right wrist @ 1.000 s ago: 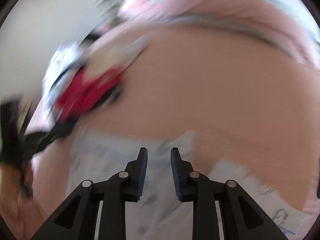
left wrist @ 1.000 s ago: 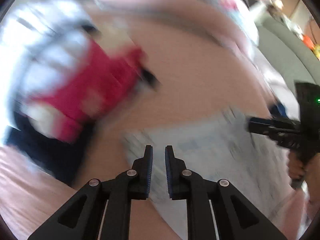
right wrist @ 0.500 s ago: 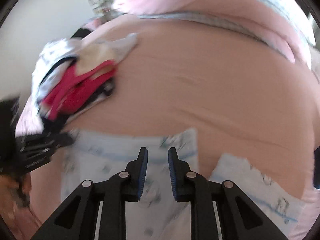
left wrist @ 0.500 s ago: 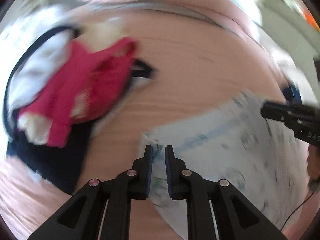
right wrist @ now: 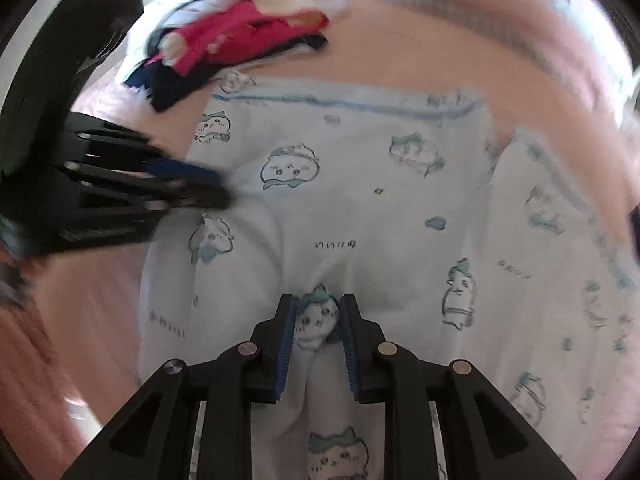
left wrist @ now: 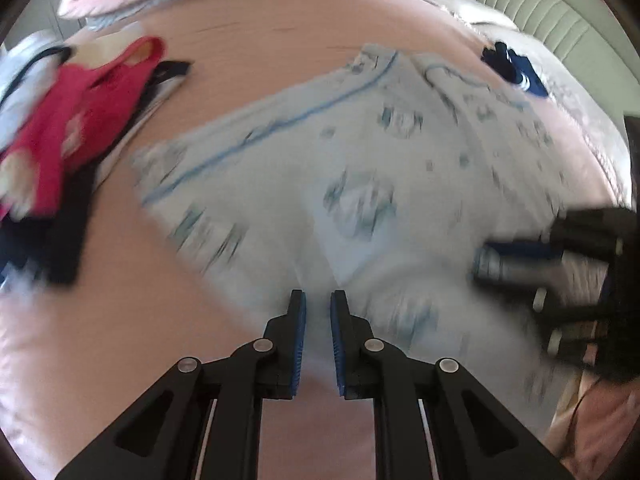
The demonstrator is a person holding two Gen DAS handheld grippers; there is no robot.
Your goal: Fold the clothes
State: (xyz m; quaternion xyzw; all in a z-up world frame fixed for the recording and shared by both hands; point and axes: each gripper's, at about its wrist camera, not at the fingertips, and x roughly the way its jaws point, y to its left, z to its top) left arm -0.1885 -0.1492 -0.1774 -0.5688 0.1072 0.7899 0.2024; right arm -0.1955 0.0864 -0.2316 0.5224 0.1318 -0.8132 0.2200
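Printed pale-blue garment [right wrist: 360, 208] lies spread on the pink bed [left wrist: 100, 340], left gripper [left wrist: 318, 300] and right gripper [right wrist: 318, 304] jaws each clenched on its near edge; uneven pull could skew the fold.

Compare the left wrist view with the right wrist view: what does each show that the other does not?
Only the left wrist view shows the ribbed grey sofa back and a dark blue cloth beyond the garment. Only the right wrist view shows the right gripper pinching a bunched fold with a cat-face print. Both show the pale blue cartoon-print garment on pink bedding, the red garment pile, and the left gripper.
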